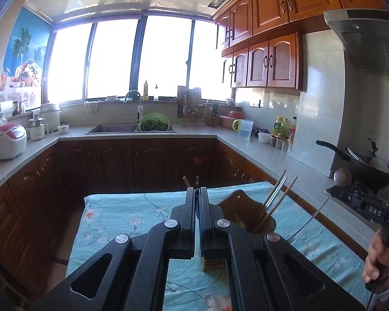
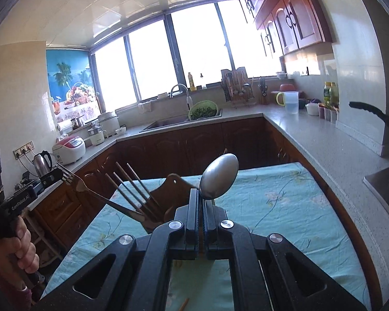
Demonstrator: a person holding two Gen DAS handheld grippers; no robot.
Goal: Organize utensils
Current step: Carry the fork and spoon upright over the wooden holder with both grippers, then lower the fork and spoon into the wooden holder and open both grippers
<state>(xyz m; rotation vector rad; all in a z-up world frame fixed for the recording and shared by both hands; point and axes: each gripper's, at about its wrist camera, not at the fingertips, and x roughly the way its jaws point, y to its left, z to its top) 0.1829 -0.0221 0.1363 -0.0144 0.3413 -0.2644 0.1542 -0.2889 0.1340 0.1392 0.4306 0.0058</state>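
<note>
My left gripper (image 1: 197,189) is shut on a pair of wooden chopsticks (image 1: 186,181) whose tips stick up past the fingers. It hangs above the floral blue tablecloth (image 1: 132,215), left of a brown wooden utensil holder (image 1: 249,213) that holds a fork and chopsticks (image 1: 277,197). My right gripper (image 2: 201,194) is shut on a metal spoon (image 2: 219,176), bowl up, above the cloth. In the right wrist view the holder (image 2: 166,202) sits to the left with a fork (image 2: 96,194) and chopsticks (image 2: 134,186) leaning out of it.
The table stands inside a U-shaped kitchen counter (image 1: 259,153). A sink with a green colander (image 1: 154,123) is at the back, a rice cooker (image 1: 9,140) at left, a wok (image 1: 363,163) on the stove at right. A loose chopstick tip (image 2: 184,304) lies on the cloth.
</note>
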